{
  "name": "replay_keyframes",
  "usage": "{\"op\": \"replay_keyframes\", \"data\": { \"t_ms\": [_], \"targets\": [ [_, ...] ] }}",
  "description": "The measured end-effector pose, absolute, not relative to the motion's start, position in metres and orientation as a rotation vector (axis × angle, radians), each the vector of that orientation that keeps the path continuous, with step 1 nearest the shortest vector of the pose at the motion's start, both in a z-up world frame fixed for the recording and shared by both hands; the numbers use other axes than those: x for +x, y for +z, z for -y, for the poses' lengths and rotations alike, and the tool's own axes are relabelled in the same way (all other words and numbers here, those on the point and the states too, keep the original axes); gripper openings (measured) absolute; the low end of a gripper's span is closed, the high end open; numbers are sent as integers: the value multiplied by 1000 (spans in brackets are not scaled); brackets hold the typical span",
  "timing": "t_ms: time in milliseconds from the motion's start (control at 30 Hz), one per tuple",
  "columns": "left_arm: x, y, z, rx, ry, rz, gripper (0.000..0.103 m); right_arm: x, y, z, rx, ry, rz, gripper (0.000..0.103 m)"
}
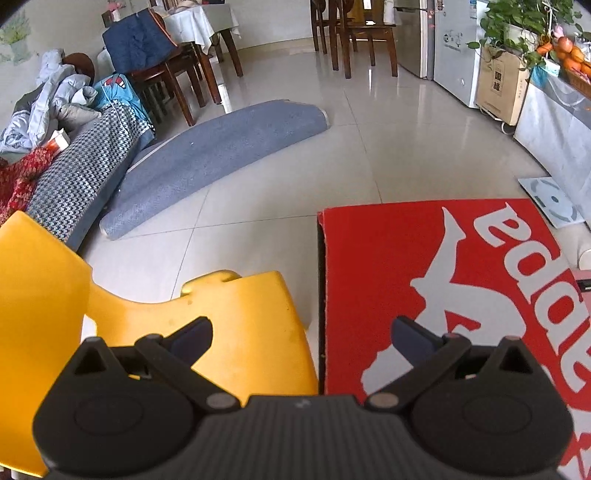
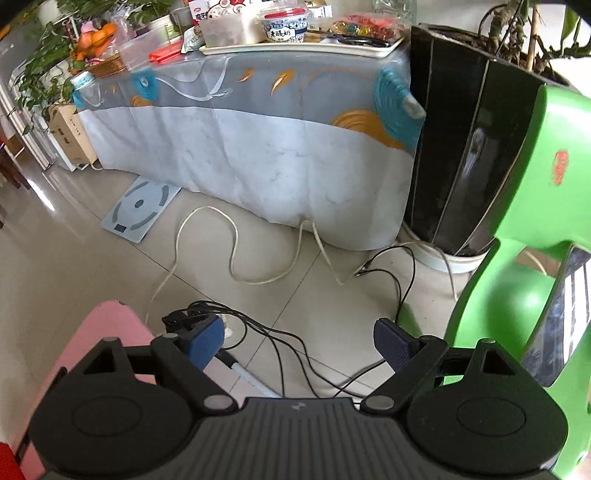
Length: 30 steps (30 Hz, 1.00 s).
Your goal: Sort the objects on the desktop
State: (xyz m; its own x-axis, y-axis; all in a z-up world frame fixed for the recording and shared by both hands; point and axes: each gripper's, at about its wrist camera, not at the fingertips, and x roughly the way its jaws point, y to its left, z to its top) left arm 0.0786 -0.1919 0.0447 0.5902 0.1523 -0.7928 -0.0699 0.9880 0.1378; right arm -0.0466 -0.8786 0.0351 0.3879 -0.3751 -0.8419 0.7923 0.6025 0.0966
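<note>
In the left wrist view my left gripper (image 1: 301,338) is open, with nothing between its fingers. It hangs over the gap between a yellow plastic chair (image 1: 236,325) on the left and a red box lid (image 1: 436,288) with a white logo on the right. In the right wrist view my right gripper (image 2: 299,343) is open and holds nothing. It hovers above the tiled floor, over black cables (image 2: 295,343) and a white cable (image 2: 229,254). A pink surface (image 2: 107,325) lies under its left finger, and a green plastic chair (image 2: 528,236) stands by its right finger.
A rolled grey rug (image 1: 221,155) and a sofa with clothes (image 1: 74,147) lie left. A cloth-covered table (image 2: 258,140) loaded with food and fruit, a black planter (image 2: 469,140) and a floor scale (image 2: 142,206) stand ahead. Wooden chairs (image 1: 354,33) are farther off.
</note>
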Motion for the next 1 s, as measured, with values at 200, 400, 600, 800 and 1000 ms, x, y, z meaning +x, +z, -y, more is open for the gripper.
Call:
{"op": "replay_keyframes", "data": {
  "t_ms": [200,400,600,800,1000],
  "targets": [
    [72,47,197,125,104,-919,103,-57,44,867,467,-712,-836,88],
    [62,48,202,144,75,-916,103,-58,67,822,265,-509,-757,88],
    [56,48,209,173,60,-921,103,-22,84,759,24,-212,-777,94],
    [56,46,214,176,59,-925,103,2,59,722,-133,-4,-837,94],
    [65,44,205,128,122,-935,103,-7,28,728,-66,45,-888,94]
  ]
}}
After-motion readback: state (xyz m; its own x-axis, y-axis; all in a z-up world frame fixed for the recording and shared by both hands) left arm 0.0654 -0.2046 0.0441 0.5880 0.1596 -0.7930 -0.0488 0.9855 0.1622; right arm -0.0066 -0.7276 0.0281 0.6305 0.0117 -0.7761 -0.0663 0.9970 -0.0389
